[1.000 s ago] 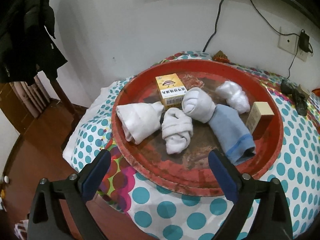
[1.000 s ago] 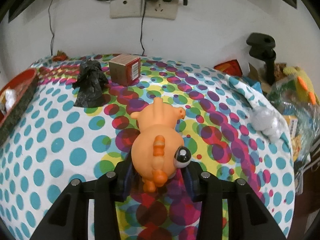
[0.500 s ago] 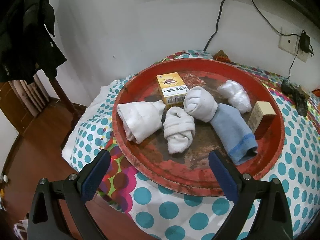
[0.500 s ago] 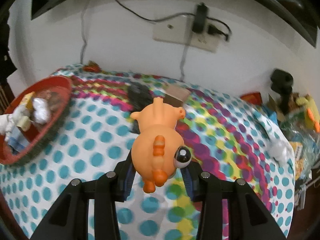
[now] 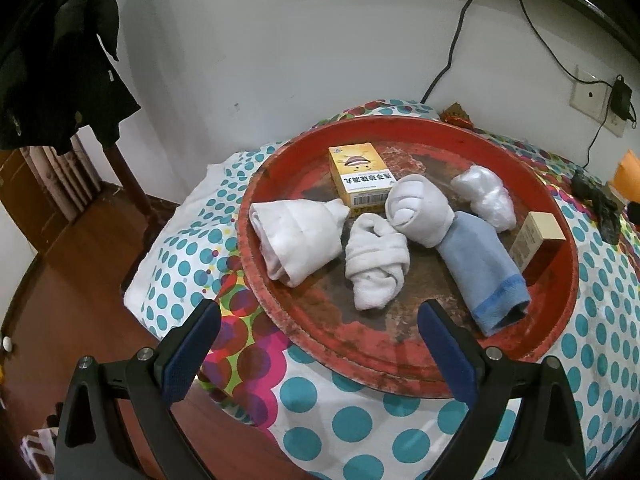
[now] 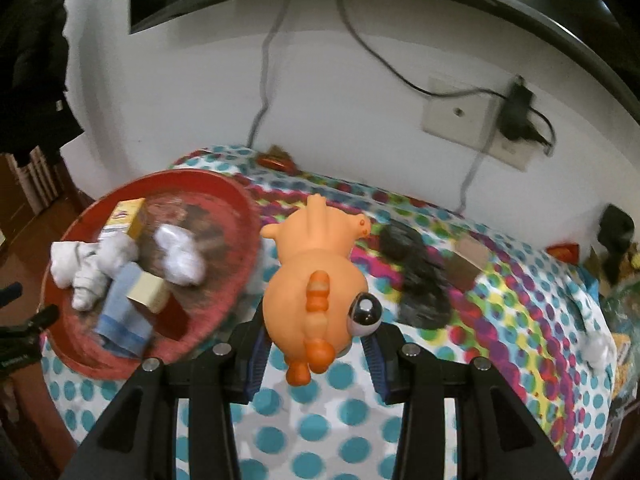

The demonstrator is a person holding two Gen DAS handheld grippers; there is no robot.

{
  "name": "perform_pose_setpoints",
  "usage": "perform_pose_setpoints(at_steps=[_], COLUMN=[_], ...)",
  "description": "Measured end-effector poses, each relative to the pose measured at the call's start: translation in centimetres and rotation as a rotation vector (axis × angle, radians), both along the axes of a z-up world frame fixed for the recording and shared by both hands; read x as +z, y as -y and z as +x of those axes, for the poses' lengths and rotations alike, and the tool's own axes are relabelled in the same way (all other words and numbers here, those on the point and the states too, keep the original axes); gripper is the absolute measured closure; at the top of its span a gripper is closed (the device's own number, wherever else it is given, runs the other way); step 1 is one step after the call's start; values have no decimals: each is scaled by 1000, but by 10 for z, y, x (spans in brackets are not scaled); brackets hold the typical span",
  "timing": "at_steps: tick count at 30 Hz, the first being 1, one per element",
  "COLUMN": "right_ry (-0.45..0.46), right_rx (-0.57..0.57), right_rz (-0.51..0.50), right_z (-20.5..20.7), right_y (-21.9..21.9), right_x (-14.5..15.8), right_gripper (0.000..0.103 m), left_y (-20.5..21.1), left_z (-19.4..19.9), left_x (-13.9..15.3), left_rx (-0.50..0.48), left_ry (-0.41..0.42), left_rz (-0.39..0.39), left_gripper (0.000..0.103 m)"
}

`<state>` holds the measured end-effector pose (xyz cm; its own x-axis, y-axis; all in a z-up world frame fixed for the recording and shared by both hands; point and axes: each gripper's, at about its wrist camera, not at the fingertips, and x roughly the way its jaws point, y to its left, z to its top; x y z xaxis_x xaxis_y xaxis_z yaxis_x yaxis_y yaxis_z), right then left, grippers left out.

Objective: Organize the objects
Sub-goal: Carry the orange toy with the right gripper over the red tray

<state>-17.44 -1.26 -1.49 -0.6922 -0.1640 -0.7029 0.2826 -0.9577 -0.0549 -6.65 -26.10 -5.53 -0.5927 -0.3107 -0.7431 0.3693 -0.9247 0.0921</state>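
polka-dot cloth [image 5: 352, 424] over the bench, white wall behind with a socket plate [image 6: 460, 120] and a black charger [image 6: 518, 110] plugged in, cables running up it, dark jacket [image 5: 52, 52] hanging far left over a wooden floor [image 5: 68, 280]

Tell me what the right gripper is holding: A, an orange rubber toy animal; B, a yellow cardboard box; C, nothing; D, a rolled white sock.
A: in the right wrist view the right gripper has its fingers closed on the orange rubber toy animal, held above the polka-dot tablecloth.
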Motion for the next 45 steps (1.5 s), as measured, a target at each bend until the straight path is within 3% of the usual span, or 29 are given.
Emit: perform_pose_setpoints(at_steps=[24, 45], right_ry=[24, 91], right_rx=[233, 213], right_rz=[25, 86], right_z=[-6, -34], right_y=[152, 194], right_x=[-1, -47], right_gripper=[61, 61], left_y=[48, 55], left_z=[8, 6], left_x=[3, -2], left_rx=[124, 118], left_ry=[-19, -11], left_rz=[43, 65], left_gripper=[4, 4])
